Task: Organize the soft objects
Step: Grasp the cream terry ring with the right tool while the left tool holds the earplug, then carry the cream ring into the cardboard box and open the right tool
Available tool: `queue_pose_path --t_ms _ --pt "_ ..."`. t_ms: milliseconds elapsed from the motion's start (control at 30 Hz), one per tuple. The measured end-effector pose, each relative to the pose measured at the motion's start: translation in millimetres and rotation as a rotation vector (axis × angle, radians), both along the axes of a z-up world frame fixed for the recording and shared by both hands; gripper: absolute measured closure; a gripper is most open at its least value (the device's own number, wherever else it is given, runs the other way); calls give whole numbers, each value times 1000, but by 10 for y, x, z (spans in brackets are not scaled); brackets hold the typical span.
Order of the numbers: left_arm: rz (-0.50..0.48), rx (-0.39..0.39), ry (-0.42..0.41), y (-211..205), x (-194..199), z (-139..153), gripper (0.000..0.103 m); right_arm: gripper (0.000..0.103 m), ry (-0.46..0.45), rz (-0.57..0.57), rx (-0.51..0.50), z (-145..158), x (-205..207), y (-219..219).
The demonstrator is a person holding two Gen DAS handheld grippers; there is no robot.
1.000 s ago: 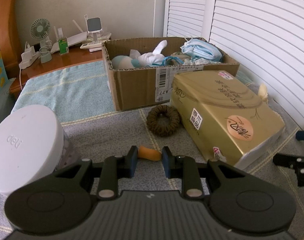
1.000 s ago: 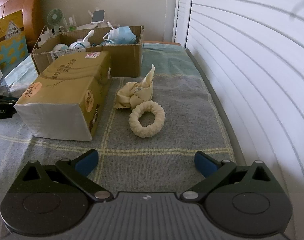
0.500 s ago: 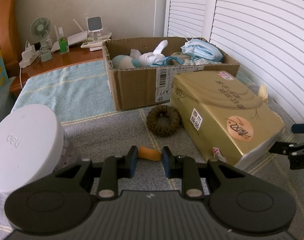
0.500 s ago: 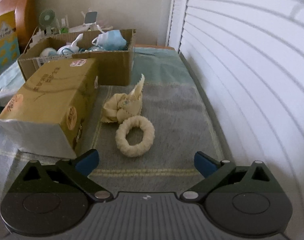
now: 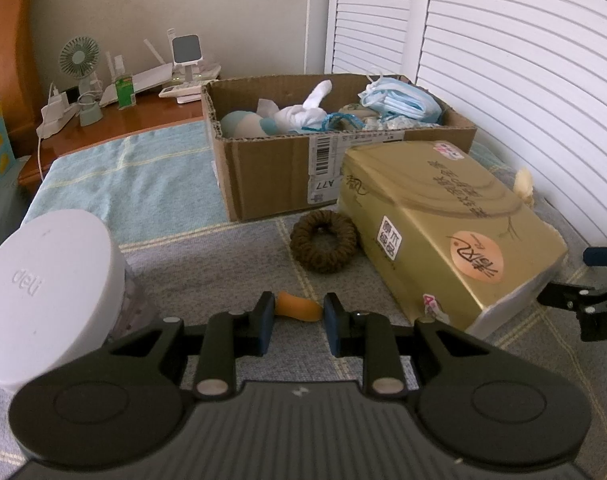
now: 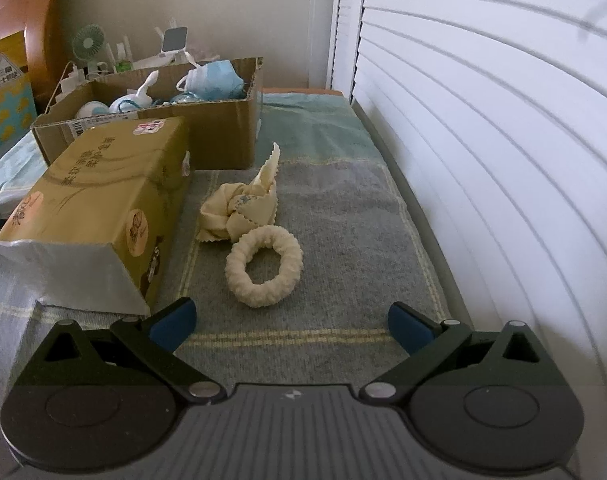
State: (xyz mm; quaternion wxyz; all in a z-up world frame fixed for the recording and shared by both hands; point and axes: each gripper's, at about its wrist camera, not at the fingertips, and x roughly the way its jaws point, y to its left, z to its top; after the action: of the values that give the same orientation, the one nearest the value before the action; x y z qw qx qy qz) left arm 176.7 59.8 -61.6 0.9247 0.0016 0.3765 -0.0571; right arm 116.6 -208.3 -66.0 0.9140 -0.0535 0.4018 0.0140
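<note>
**Two grippers tilted down over the bed, left one pinching the orange bit**

Two grippers in my feeds right now, both angled down toward the blanket (image 6: 343, 216).

From my left wrist cam, the left gripper (image 5: 297, 322) has its jaws drawn in close on a small orange soft piece (image 5: 299, 309), one end against the left pad and the other reaching the right pad. Looks clenched on it, low over the grey blanket. At about 12 o'clock from it sits the brown scrunchie (image 5: 324, 242), touching the gold tissue pack (image 5: 447, 224) on its right. Further out at 12 is the cardboard box (image 5: 271, 176), already holding masks, a white sock and other soft stuff. A white round lid (image 5: 47, 292) sits at 9 o'clock, close beside the gripper body. At 3 o'clock I can see the tip of my other tool poking in past the tissue pack.

On the right wrist cam, the right gripper (image 6: 291, 328) is spread wide with nothing between its pads. Straight ahead at 12 lies the cream scrunchie (image 6: 263, 266), flat on the blanket, and just beyond it, touching, a crumpled cream cloth (image 6: 241, 210) with one corner sticking up. The tissue pack is at 10 o'clock.
</note>
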Motion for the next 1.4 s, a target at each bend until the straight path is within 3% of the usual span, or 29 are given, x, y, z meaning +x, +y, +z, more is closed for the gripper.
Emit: queue_pose_path --t_ms 233,367,633,700,900,1400 --pt "1 -3 1 -5 2 -1 78 0 27 13 -7 36 30 7" --pt "0 -4 1 -6 3 0 78 0 -5 40 -78 64 46 95" --pt "0 -5 1 -8 3 0 78 30 -36 101 -68 152 129 170" --pt "-1 -4 1 -8 3 -1 78 42 -26 111 -61 158 154 181" --pt "-3 -5 0 -5 4 -3 78 61 -7 105 -62 135 158 198" --pt "-54 -31 10 1 -98 158 79 64 -43 103 -49 437 -3 166"
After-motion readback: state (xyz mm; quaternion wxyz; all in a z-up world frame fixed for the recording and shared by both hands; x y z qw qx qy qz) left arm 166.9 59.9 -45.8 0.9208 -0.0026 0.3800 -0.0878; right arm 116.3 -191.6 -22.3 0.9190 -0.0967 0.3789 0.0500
